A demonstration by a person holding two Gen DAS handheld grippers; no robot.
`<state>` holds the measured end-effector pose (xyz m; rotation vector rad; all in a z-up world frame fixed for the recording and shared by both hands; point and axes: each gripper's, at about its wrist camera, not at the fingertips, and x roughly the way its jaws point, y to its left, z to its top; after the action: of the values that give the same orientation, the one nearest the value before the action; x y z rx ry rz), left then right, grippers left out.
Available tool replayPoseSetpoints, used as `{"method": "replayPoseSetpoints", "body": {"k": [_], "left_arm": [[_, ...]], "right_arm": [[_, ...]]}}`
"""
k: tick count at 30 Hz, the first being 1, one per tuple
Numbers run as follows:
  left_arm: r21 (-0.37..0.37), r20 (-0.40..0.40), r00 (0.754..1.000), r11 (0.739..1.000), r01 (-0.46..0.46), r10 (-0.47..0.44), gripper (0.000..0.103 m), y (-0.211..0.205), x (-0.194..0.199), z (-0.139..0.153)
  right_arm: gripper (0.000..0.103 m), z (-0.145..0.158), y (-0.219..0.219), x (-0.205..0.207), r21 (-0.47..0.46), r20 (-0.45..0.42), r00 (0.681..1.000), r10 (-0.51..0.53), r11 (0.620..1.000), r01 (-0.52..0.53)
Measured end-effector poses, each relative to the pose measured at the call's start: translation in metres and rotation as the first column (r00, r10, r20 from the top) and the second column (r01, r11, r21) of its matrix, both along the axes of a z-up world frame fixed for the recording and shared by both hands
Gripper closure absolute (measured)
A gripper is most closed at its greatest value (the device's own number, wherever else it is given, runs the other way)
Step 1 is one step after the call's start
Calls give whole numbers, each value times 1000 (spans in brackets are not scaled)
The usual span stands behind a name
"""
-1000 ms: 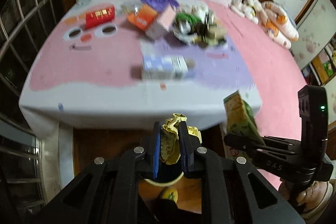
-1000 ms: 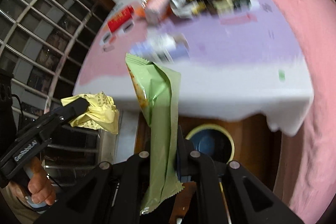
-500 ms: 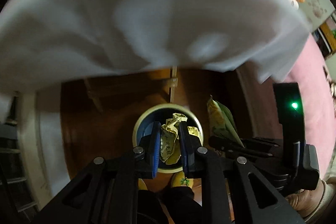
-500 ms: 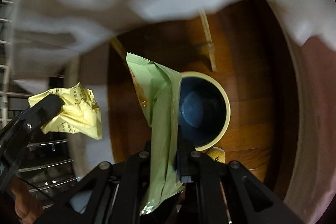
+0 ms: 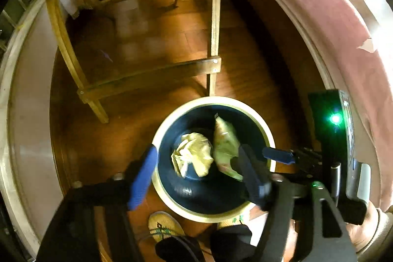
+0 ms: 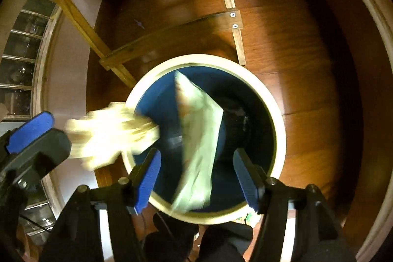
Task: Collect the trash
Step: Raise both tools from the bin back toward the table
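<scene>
Now both claws hang over the round bin (image 5: 266, 131), which stands on the wooden floor (image 5: 248, 70) just in front of a wooden frame (image 5: 147, 77). Left claw (image 5: 199, 173): its jaws have just been opening and stand wide apart with nothing pressed between them; the crumpled yellow paper (image 5: 194, 156) is loose over the bin's dark inside. Right claw (image 6: 199, 173): its jaws have likewise just been opening, and the green wrapper (image 6: 201, 129) hangs free between the blue pads (image 6: 148, 181), blurred, above the bin's mouth. In the left view the wrapper lies just beside the paper, inside the bin's rim.
</scene>
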<state>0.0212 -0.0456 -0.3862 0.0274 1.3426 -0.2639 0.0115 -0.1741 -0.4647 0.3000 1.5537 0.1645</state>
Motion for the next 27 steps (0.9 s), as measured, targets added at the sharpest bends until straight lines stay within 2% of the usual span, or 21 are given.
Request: {"method": "replayPoseSetpoints", "body": {"k": [1,5,9,12,18,27], "left_arm": [[0,5,1000,1000,-4,4,27,2,0,0],[7,15,1000,1000,-12,12,25,4,1,3],[15,21,999,1000,-24,24,25,6,1,12],[12,38,998,999,-40,39,25,8,-1,32],[-11,104,990,996,-92,93,25,19,-7,105],[-22,170,972,987,-160,162,20,43,-16,234]], "right_arm": [[41,-3,0,-2,-4,0,1000,-4,1000,4],[36,2,-5,-6,-11,13,1000,-13,1000,13],[35,20,-8,-4,-24,32,999,-9,1000,10],[35,42,-12,-4,-24,45,999,-22,999,23],[35,106,-15,-3,-37,83,996,-24,999,27],[35,236,-20,-5,-15,161,987,22,1000,-20]]}}
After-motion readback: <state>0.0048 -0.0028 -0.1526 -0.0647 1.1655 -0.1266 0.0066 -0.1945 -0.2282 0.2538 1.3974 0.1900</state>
